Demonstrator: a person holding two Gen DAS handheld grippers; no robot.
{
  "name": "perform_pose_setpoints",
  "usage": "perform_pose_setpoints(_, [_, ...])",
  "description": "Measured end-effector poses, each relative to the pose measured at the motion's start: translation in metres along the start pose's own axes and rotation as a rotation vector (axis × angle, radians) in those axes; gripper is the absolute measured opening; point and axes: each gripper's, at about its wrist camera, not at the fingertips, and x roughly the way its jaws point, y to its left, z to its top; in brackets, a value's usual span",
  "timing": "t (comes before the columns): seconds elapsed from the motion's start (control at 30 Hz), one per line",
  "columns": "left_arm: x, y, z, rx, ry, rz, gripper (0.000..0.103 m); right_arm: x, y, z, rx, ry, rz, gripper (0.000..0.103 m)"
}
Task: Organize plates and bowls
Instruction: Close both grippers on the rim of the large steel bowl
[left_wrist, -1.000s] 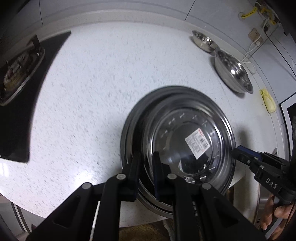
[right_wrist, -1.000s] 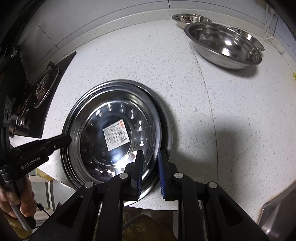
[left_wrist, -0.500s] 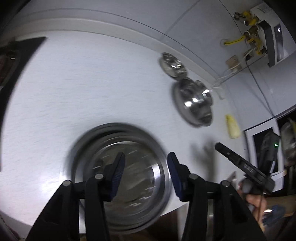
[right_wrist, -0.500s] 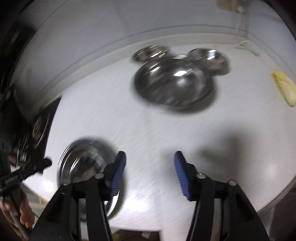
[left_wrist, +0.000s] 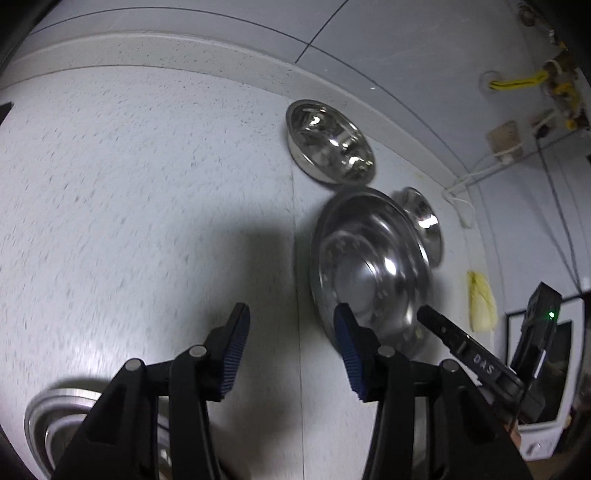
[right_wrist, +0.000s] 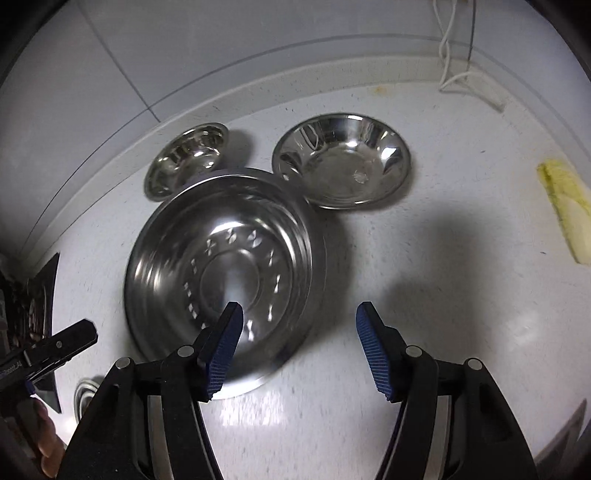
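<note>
Both sets of fingers are standing about half open and gripping nothing: the right gripper (right_wrist: 297, 345) is hanging over the near rim of the big dish (right_wrist: 225, 273), its left finger (right_wrist: 221, 347) showing against the steel at about 6 o'clock of the dish and its right finger over bare worktop (right_wrist: 461, 295); the left gripper (left_wrist: 291, 349) is hovering just at 8 o'clock of that same dish, over bare speckled stone. The dish is sitting flat, with two small bowls behind it, one (right_wrist: 186, 158) at 11 o'clock and one (right_wrist: 341, 158) at 1 o'clock, both close to its rim. A plate stack (left_wrist: 55, 424) is lying at 7 o'clock in the left view. The dish is looking thin, stiff, light and slick, so the fingers are likely needing to pinch the rolled rim on opposite sides rather than the sloping wall; it should not break, but it may skate or clang. Readable writing: "DAS" on the right gripper's arm seen from the left camera; the lettering on the left gripper's arm is cut off. A yellow cloth (right_wrist: 565, 206) is lying at 3 o'clock.
</note>
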Motion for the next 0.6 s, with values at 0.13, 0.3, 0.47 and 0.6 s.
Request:
perform_pose_setpoints(0.13, [0.024,-0.007,0.014,0.011,0.014,0.007,0.046,0.021,-0.001,0.011,-0.011,0.017,-0.012,0.059])
perform_pose_setpoints(0.3, [0.045,-0.010,0.019,0.008,0.050,0.006,0.043,0.033,0.002,0.020,-0.029,0.029,-0.014,0.033])
perform_pose_setpoints(0.47, [0.062,-0.013,0.018,0.019,0.094,-0.031,0.010,0.043,0.003,0.022,-0.022,0.037,-0.030,0.012])
perform_pose_setpoints(0.6, [0.047,-0.024,0.010,0.054,0.066,-0.015,0.010,0.039,0.004,0.019,-0.007,0.023,-0.011,0.011])
